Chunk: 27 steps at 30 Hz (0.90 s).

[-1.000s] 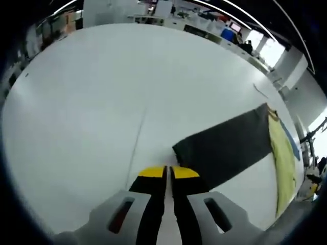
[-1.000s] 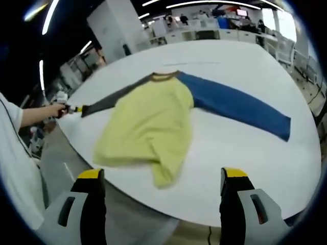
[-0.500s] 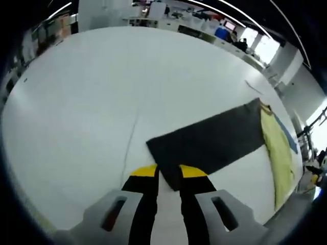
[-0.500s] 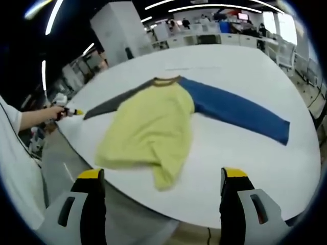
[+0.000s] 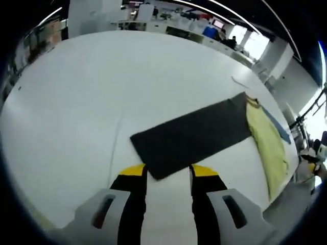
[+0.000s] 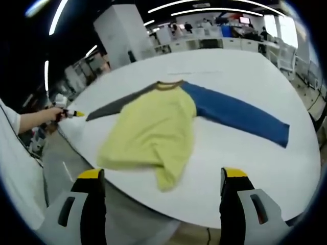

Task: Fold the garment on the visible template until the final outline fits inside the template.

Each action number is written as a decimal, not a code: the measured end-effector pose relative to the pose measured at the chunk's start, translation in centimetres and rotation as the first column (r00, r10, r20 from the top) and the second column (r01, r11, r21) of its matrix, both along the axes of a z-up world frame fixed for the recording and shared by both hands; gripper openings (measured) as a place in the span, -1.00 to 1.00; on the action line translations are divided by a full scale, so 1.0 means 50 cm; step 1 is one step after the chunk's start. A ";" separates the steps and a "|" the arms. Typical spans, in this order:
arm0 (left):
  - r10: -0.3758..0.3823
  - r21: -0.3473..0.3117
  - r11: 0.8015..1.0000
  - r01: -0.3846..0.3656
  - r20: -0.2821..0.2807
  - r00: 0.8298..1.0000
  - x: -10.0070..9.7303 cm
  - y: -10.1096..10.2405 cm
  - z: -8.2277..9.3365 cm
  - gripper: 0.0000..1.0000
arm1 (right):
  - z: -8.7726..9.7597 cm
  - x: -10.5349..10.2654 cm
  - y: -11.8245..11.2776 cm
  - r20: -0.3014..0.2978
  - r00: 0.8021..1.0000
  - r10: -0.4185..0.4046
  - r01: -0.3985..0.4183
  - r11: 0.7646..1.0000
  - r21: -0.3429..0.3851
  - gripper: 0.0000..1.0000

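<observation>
L hand-held gripper [image 5: 164, 172]: jaws apart, straddling grey sleeve [image 5: 191, 135] cuff; sleeve lying flat, stretched out for folding
R hand-held gripper [image 6: 162, 178]: jaws wide apart, hovering near tabletop [image 6: 255, 168] edge, overseeing garment [image 6: 153, 130]

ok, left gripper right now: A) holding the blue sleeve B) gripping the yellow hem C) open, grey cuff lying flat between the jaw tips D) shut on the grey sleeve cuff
C: the left gripper has its jaws spread, with the grey sleeve flat on the white table, its cuff end between the yellow tips, unpinched.
</observation>
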State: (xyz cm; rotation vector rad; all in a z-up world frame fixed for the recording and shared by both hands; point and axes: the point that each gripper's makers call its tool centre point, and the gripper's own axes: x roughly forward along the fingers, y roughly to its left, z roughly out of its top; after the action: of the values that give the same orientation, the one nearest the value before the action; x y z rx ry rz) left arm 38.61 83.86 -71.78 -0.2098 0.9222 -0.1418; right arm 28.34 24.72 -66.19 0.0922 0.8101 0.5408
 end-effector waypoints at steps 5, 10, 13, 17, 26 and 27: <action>-0.033 0.000 0.999 0.033 0.015 0.999 -0.024 -0.044 0.030 -0.27 | 0.007 -0.006 -0.001 0.013 1.000 0.001 -0.001 1.000 0.004 0.85; -0.060 0.000 0.998 0.060 0.023 0.998 -0.040 -0.068 0.046 -0.22 | 0.012 -0.010 -0.005 0.023 1.000 0.006 -0.006 1.000 0.005 0.85; -0.064 -0.004 0.998 0.065 0.028 0.998 -0.051 -0.079 0.056 -0.21 | 0.014 -0.012 -0.006 0.029 1.000 0.011 -0.011 1.000 0.006 0.85; -0.069 -0.009 0.998 0.070 0.034 0.997 -0.066 -0.092 0.069 -0.19 | 0.016 -0.016 -0.008 0.033 0.999 0.015 -0.015 1.000 0.006 0.85; -0.089 -0.022 0.996 0.090 0.047 0.995 -0.088 -0.115 0.077 -0.14 | 0.020 -0.031 -0.017 0.037 0.999 0.022 -0.022 1.000 0.005 0.85; -0.092 -0.025 0.995 0.093 0.048 0.995 -0.092 -0.120 0.077 -0.12 | 0.021 -0.033 -0.018 0.037 0.999 0.022 -0.022 1.000 0.004 0.85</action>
State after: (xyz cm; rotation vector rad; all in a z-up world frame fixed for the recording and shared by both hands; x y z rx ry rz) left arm 34.02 77.85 -67.94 -0.1882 0.8840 -0.2440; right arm 26.70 23.81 -65.16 0.0774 0.7745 0.5634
